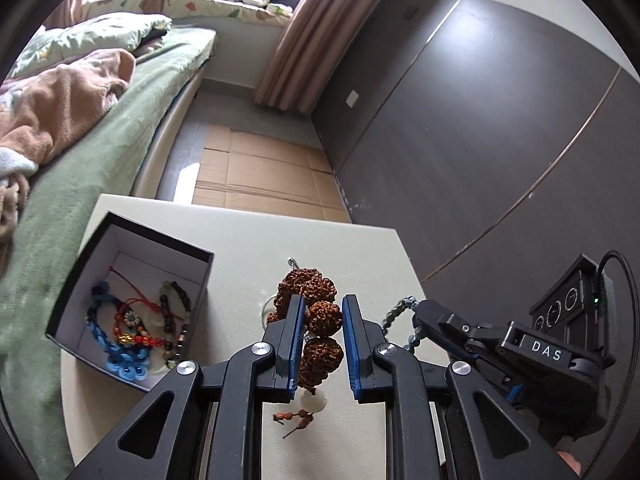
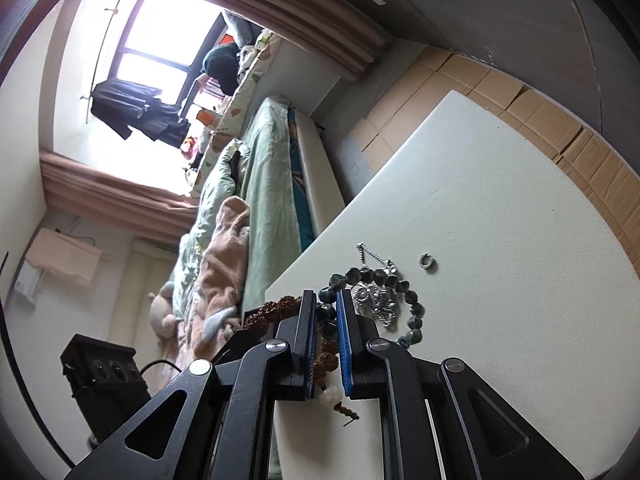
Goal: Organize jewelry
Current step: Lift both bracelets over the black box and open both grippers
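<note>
Left tool point(image 1: 322, 312) holds the brown seed-bead bracelet point(image 1: 316, 316) between its blue pads, jaws narrow around the beads, above the white tabletop point(image 1: 360, 248). Right tool point(image 2: 323, 312) grips the grey-green stone bracelet point(image 2: 380, 278), its loop hanging toward 2 o'clock over a silver pendant point(image 2: 376, 300). At 9 o'clock of the left tool sits the open black box point(image 1: 132, 304) with bracelets inside; a small silver ring point(image 2: 427, 260) lies at 1 o'clock of the right tool

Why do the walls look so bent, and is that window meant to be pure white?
Left wrist view: the fisheye lens curves the wall seams, and the box edge looks slightly blurred. Right wrist view: the window is blown out by daylight, and the whole scene appears tilted.
</note>
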`<state>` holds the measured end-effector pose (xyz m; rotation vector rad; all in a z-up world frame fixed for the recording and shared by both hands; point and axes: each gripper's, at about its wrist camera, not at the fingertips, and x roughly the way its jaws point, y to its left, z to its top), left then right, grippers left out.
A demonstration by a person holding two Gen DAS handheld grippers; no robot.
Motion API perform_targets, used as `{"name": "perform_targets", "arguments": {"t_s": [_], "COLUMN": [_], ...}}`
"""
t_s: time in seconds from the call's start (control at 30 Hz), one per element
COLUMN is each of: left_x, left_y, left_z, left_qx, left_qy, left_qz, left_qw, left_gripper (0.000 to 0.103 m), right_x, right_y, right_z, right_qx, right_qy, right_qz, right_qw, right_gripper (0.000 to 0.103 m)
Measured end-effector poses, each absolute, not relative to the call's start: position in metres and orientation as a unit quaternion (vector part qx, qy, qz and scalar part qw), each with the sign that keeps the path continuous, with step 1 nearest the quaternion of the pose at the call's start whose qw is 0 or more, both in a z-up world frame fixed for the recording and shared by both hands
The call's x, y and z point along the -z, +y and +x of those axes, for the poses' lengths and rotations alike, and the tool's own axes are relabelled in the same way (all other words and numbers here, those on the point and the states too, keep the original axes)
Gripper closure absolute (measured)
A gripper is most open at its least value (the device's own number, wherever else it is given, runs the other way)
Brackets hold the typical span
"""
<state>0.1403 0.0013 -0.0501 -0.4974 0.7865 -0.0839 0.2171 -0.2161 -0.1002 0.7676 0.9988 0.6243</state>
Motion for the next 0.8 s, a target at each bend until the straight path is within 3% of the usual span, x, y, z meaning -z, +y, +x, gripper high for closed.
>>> {"name": "perform_targets", "arguments": {"t_s": [0.8], "left_x": [0.005], "left_y": [0.102], "left_z": [0.092], "left_qx": [-0.036], "left_qy": [0.276], "left_qz": [-0.297], "left_qw": [0.913], "left_gripper": [0.084], "right_x": [0.079], "right_y": [-0.103], "right_z": [0.187], "right_qx": [-0.436], "right_qy": [0.418], "right_qz": [0.315], "right_qw": [0.732], "right_gripper": [0.091]}}
